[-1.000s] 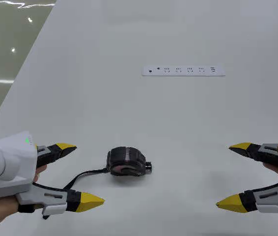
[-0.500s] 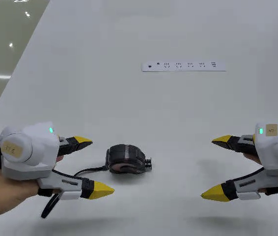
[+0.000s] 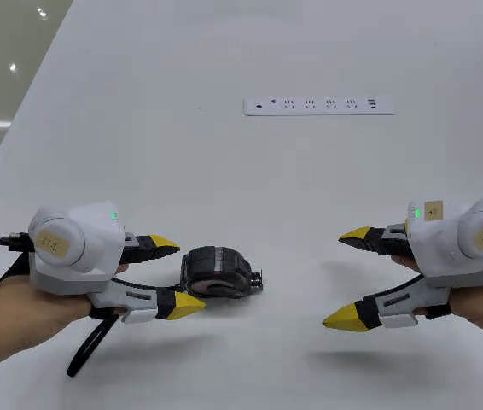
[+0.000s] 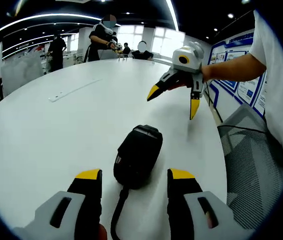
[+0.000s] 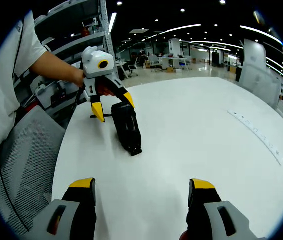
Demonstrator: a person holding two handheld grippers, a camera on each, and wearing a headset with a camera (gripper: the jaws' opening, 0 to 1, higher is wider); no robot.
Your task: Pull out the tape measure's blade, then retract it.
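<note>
On the tabletop (image 3: pixel 267 188), in the head view, the tape measure (image 3: pixel 216 272) lies at the tips of the open left gripper (image 3: pixel 185 273). Left gripper view: jaws wide, holding nothing. Right gripper view: the right gripper (image 5: pixel 142 184) is wide open, empty, and well away.

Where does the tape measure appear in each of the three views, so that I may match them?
Head view: tape measure low, left of centre.
Left gripper view: tape measure at the centre, slightly low.
Right gripper view: tape measure left of centre, middle height.
Shared landmark: the white power strip on the table.
</note>
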